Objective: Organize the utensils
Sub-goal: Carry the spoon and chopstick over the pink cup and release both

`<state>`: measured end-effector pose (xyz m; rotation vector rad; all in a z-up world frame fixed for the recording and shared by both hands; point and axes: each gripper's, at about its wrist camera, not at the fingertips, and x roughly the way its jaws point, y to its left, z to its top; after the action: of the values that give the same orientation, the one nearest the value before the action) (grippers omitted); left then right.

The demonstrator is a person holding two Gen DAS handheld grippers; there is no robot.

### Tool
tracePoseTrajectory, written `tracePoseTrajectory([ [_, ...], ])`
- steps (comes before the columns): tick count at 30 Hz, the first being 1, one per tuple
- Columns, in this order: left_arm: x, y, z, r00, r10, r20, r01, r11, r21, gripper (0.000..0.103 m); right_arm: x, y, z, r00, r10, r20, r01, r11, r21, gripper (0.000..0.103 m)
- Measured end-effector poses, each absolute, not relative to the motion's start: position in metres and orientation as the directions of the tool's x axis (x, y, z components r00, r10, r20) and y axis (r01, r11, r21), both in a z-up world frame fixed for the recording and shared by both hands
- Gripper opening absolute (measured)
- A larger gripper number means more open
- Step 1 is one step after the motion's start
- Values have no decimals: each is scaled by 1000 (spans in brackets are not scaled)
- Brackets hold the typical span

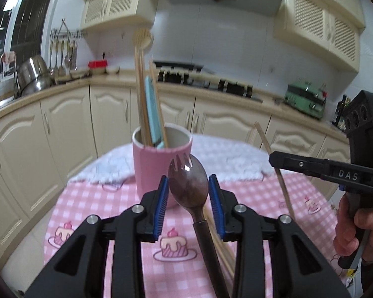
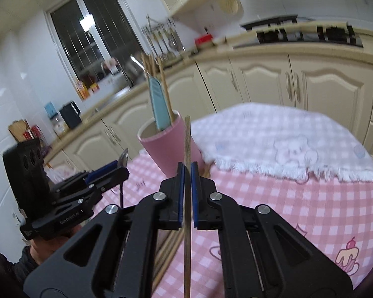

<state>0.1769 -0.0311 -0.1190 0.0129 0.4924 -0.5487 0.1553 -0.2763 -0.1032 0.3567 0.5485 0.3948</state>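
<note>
Left gripper (image 1: 188, 193) clamps a dark spork (image 1: 188, 181); right gripper (image 2: 187, 188) clamps a chopstick (image 2: 187, 149), pink cup (image 1: 161, 164) beyond.

Dark wooden spork (image 1: 188, 181) and bamboo chopstick (image 2: 187, 173) held raised; pink cup (image 1: 159, 164) upright, holding utensils.

Both grippers black plastic w/ blue ribbed pads (image 1: 163, 206), silver screws; right gripper (image 1: 276, 160) marked "DAS" (white letters); dark sleeve (image 2: 24, 258).

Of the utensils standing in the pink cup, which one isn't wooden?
The light blue flat-handled utensil in the pink cup; the others beside it are pale wooden sticks and a round-headed wooden spoon.
</note>
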Motion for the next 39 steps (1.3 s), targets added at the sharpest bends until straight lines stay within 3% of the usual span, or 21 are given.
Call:
tracePoseTrajectory([
  [14,182,-27,-65,831,-484,-274,484,872,-74,31,173,-276,-40,860,447,-245,-322,849,420,6],
  [27,256,-28,2,896,-429,-114,425,903,-57,31,254,-254,48,903,422,-77,-373,862,344,6],
  [39,294,-48,-37,909,-383,-164,390,921,7,32,301,-233,22,904,410,-124,-356,881,312,6],
])
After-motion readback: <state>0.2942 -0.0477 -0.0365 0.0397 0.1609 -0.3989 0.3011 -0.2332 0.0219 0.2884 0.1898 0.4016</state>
